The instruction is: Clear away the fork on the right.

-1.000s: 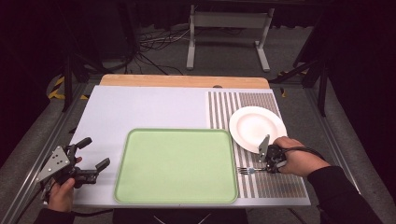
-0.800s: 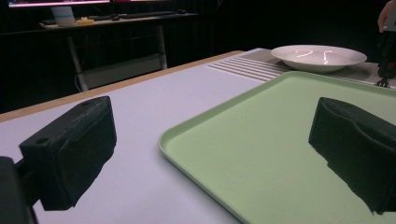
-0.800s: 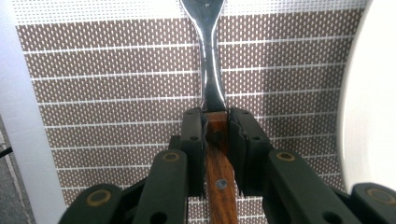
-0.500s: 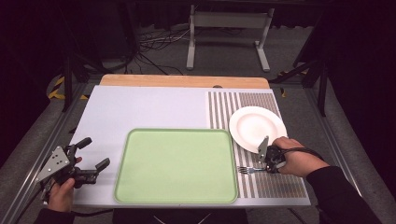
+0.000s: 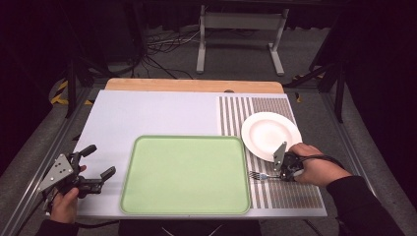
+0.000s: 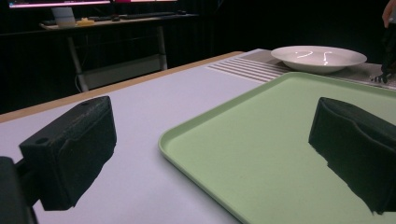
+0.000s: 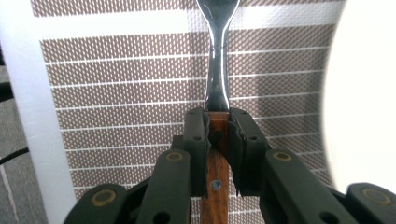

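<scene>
The green tray [image 5: 186, 175] sits bare at six o'clock; the white plate [image 5: 271, 135] lies at three. My left gripper [image 5: 93, 167] idles spread wide. My right gripper [image 5: 275, 173] pinches the fork [image 5: 259, 175] by its wooden handle (a narrow hold); it may swivel and clip the plate's rim.

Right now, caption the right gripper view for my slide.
Right gripper shut on a wooden-handled metal fork over the brown striped placemat, beside the white plate.
</scene>
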Demonstrator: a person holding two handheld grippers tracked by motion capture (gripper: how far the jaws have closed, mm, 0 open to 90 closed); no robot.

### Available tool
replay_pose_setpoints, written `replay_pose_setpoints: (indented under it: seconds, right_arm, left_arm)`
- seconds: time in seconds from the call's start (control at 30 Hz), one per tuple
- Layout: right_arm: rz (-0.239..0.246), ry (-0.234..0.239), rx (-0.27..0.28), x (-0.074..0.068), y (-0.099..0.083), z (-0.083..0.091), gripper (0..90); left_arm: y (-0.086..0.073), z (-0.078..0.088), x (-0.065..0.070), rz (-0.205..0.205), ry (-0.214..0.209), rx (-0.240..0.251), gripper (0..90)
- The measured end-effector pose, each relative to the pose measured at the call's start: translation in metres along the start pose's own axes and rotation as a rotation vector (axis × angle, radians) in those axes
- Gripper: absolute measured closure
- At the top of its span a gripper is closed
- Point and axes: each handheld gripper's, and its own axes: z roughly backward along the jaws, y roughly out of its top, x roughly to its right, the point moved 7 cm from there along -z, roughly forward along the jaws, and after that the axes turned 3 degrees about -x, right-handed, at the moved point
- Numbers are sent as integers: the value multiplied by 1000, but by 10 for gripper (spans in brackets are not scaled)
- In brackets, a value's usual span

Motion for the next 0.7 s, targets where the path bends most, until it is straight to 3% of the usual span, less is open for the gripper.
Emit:
replay_pose_setpoints:
  seconds: [0.4, 0.7]
  right_arm:
    - [-10, -47, 36, 1, 2, 30, 783]
    - [-29, -65, 71, 2, 17, 47, 783]
  left_arm:
    - [0, -1, 1, 2, -4, 0, 16]
    - [0, 0, 1, 1, -7, 0, 16]
